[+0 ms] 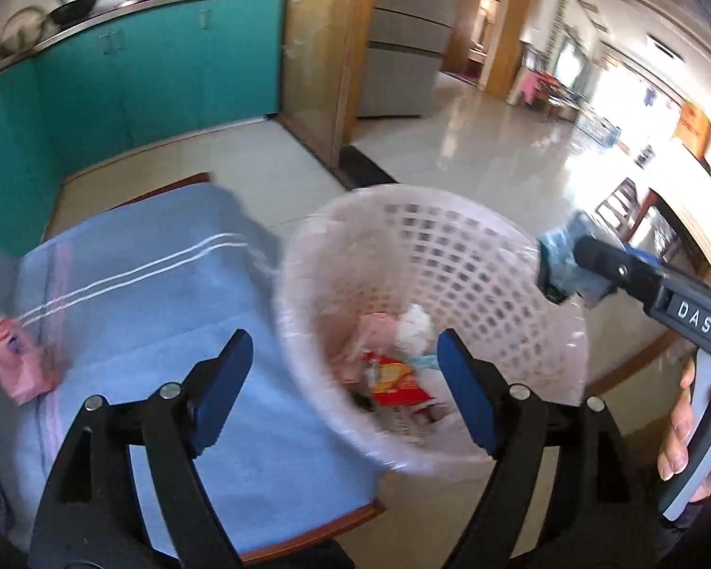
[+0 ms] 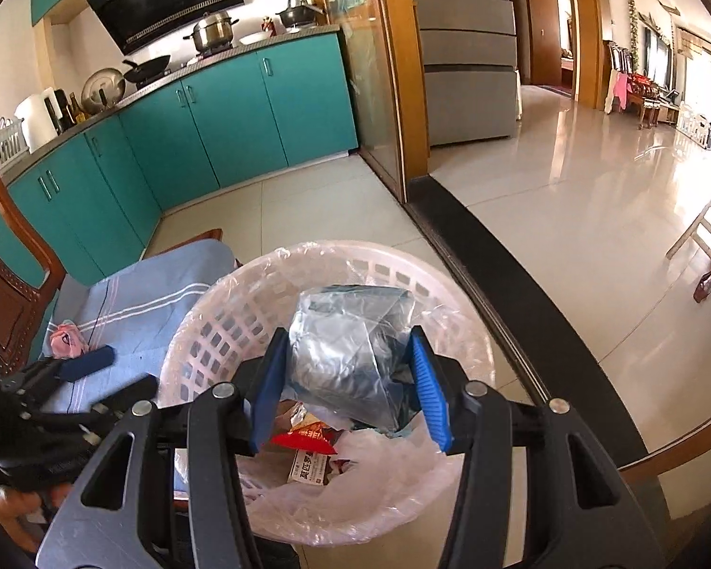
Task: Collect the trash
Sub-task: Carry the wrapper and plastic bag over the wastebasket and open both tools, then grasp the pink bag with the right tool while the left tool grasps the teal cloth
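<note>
Right wrist view: your right tongs [image 2: 350, 379] clench a crinkly, feather-light bag [image 2: 350, 355] over the basket [image 2: 204, 327]; left tongs [image 1: 343, 379] hang released. Pink wrapper [image 1: 16, 360] at 9 o'clock is limp, pinch mid-body.

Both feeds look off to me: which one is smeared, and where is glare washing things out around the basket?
Left wrist view: motion blur smears the laundry basket, the blue cloth and the pink packet; window glare blows out the floor at upper right. Right wrist view: sharp; the clear plastic bag in the right tongs shows only mild sheen, and the tiled floor reflects brightly. Both views bend straight lines near the edges.
</note>
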Demonstrator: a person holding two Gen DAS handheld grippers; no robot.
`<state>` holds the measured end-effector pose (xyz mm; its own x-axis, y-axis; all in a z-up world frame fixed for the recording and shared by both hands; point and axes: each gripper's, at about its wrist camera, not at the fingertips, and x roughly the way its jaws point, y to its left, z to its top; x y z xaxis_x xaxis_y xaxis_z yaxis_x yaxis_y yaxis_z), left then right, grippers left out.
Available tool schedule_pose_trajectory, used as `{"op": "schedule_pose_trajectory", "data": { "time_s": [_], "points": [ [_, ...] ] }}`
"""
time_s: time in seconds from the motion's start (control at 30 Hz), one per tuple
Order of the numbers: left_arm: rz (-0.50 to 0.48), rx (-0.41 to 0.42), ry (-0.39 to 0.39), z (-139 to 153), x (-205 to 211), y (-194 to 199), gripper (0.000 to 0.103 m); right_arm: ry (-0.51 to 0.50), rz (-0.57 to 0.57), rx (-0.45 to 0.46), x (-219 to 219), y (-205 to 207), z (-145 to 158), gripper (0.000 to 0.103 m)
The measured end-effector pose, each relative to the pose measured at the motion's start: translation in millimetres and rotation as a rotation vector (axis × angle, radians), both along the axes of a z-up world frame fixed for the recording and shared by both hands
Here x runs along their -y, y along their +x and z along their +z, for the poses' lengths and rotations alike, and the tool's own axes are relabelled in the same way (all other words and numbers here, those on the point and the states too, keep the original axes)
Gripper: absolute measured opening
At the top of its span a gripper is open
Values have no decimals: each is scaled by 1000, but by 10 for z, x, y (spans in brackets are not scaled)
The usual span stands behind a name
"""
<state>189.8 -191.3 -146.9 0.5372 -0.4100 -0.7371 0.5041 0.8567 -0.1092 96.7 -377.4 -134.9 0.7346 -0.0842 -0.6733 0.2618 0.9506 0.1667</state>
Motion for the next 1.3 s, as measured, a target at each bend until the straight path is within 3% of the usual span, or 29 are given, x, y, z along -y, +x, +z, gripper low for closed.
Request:
{"op": "schedule_pose_trajectory", "data": {
  "time_s": [0.13, 0.27, 0.4, 0.57, 0.73, 0.83, 0.9, 0.97, 1.03, 1.13, 1.3],
  "points": [
    [101, 24, 3, 32, -382, 23, 81, -7, 1, -24, -73, 76, -58, 54],
    [231, 73, 37, 77, -813, 50, 82, 3, -2, -27, -155, 175, -72, 72],
    [395, 102, 93, 101, -1437, 3, 82, 47, 107, -12, -510, 399, -35, 72],
    [559, 81, 128, 139, -2184, -187, 82, 101, 374, -4, -1514, 976, -58, 72],
    [622, 64, 153, 101, -2550, -341, 82, 164, 617, -46, -2757, 1654, -240, 72],
    [647, 50, 149, 82, -2662, -378, 82, 88, 688, -115, -3460, 1983, -479, 73],
    [650, 42, 146, 59, -2706, -377, 82, 67, 707, -157, -3691, 2106, -617, 73],
    [642, 41, 141, 44, -2728, -363, 82, 65, 718, -176, -3759, 2162, -710, 71],
    [635, 40, 139, 36, -2716, -313, 82, 73, 720, -184, -3723, 2154, -756, 57],
    [622, 31, 107, -13, -2703, -166, 82, 63, 705, -162, -3540, 2044, -729, 54],
    [609, -9, 86, -113, -2638, 245, 81, 71, 584, -133, -2857, 1806, -581, 53]
  ]
}}
